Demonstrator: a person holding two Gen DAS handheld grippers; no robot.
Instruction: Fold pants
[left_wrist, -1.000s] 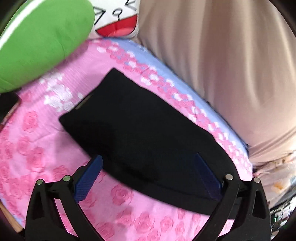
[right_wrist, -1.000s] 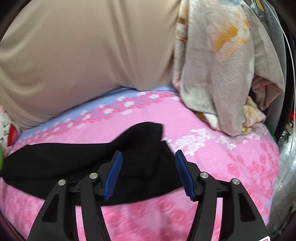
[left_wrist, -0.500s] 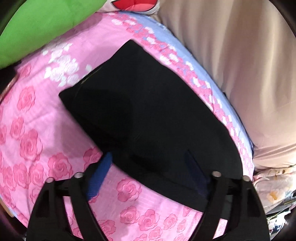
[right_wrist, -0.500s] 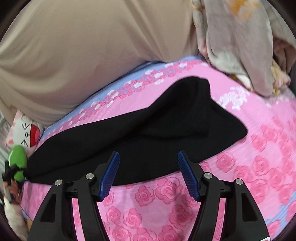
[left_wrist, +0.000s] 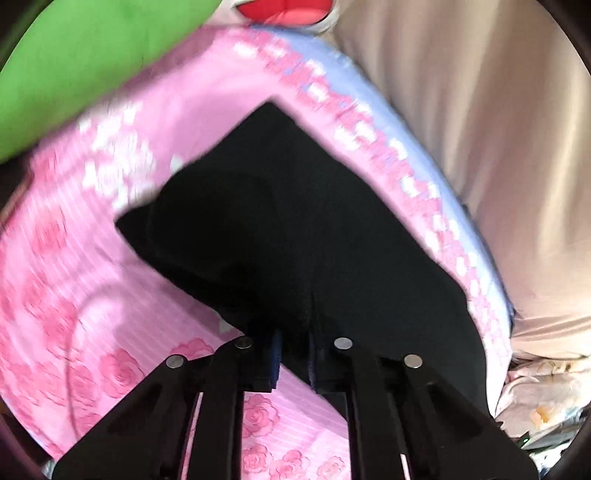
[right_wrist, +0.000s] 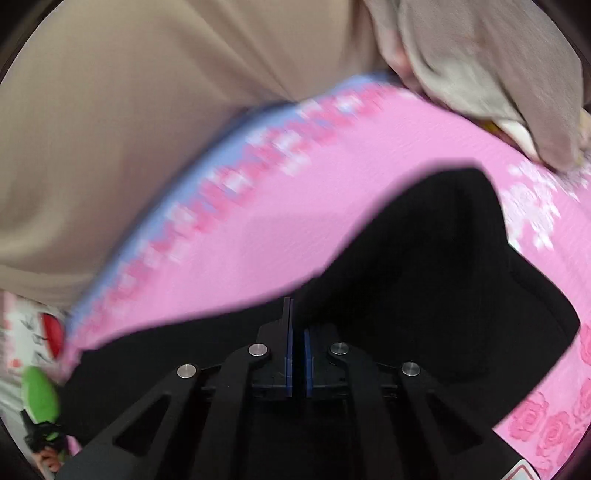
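Both the left gripper (left_wrist: 295, 332) and right gripper (right_wrist: 297, 325) are clamped on the near edge of the black pants (left_wrist: 295, 221), which lie across the pink rose-print bedsheet (left_wrist: 74, 277).

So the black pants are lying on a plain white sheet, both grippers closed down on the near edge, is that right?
Not quite. The sheet is pink with a rose print, not plain white; both wrist views show it. The rest holds: the left gripper and right gripper are each shut on the near edge of the black pants.
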